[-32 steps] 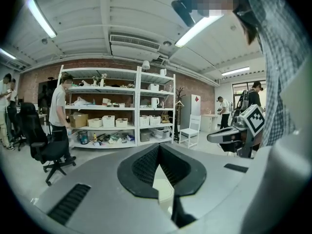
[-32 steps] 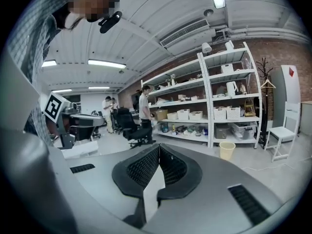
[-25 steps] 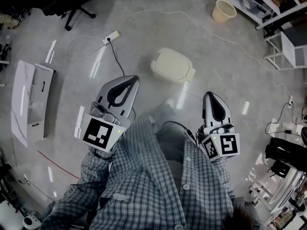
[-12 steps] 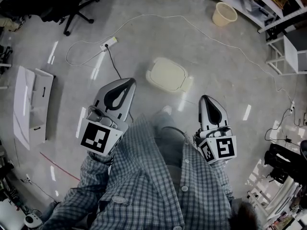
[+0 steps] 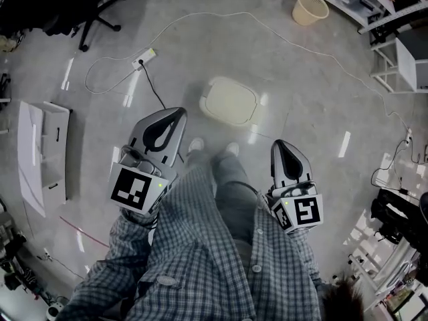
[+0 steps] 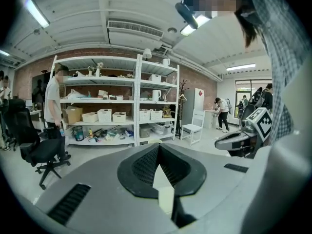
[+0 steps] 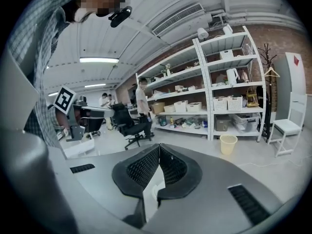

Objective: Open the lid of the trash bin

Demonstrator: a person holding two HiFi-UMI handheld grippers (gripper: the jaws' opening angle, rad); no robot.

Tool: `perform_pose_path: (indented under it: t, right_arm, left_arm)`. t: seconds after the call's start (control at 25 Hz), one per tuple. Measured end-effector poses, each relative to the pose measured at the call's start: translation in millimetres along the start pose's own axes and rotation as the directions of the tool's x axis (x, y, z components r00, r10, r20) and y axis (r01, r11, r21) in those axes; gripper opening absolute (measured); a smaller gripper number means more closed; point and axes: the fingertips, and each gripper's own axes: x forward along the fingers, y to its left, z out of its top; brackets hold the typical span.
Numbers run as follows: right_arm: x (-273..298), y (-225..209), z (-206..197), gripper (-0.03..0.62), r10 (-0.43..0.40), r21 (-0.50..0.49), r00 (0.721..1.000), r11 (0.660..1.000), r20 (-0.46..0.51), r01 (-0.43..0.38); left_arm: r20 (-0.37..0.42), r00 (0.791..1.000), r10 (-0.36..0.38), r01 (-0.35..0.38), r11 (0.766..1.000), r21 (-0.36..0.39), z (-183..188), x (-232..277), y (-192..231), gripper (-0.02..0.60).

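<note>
- We see the cream trash bin on the floor, upper centre of the head view, lid down.
- Left gripper: jaws together, nothing between them. It is lower left of the bin, apart from it.
- Right gripper: jaws together, nothing held. It is lower right of the bin, well apart.
- The 2 gripper views face shelves.
- A wastebasket stands at the upper right of the head view.

Head view down; gripper views toward shelves
</note>
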Motion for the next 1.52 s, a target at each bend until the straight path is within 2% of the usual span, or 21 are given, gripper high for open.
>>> perform_pose_path:
  t: [0.24,0.52,0.72,1.0,1.24,1.4,1.52]
  right_arm:
    - [14,25,-15,0.018,-0.01,-0.002,0.999,1.0,-0.04,0.01]
    - [37,42,-45,0.018,-0.037,0.017,0.996,0.999,-0.079,0.038]
    - [60,51,-63,0.018,-0.015,-0.004,0.996,1.0,-0.086,0.015]
    - [85,52,-103,0.018,-0.036,0.002,0.991,0.999,-0.132,0.037]
    - [102,54,-139,0.018,-0.036,-0.002,0.986,0.999,-0.164,0.036]
    - [108,51,-164,0.018,-0.037,-0.005,0.978,0.999,-0.205,0.037]
    - [114,45,-178,0.018,-0.041,0.015,0.98,0.999,-0.197,0.045]
  left_arm:
    - [-0.027,0.997,-0.077,0.077,0.997,-0.003,-17,15,15,0.005]
    - [-0.101,0.982,-0.159,0.158,0.987,-0.025,-63,32,32,0.005]
    - [-0.119,0.977,-0.179,0.174,0.983,-0.053,-95,46,50,0.005]
    - [-0.156,0.964,-0.215,0.204,0.975,-0.086,-157,78,66,0.005]
    - [-0.183,0.95,-0.253,0.244,0.967,-0.068,-206,114,75,0.004]
    - [-0.2,0.948,-0.246,0.243,0.969,-0.042,-236,136,79,0.005]
    - [-0.223,0.943,-0.246,0.244,0.969,-0.037,-261,153,79,0.004]
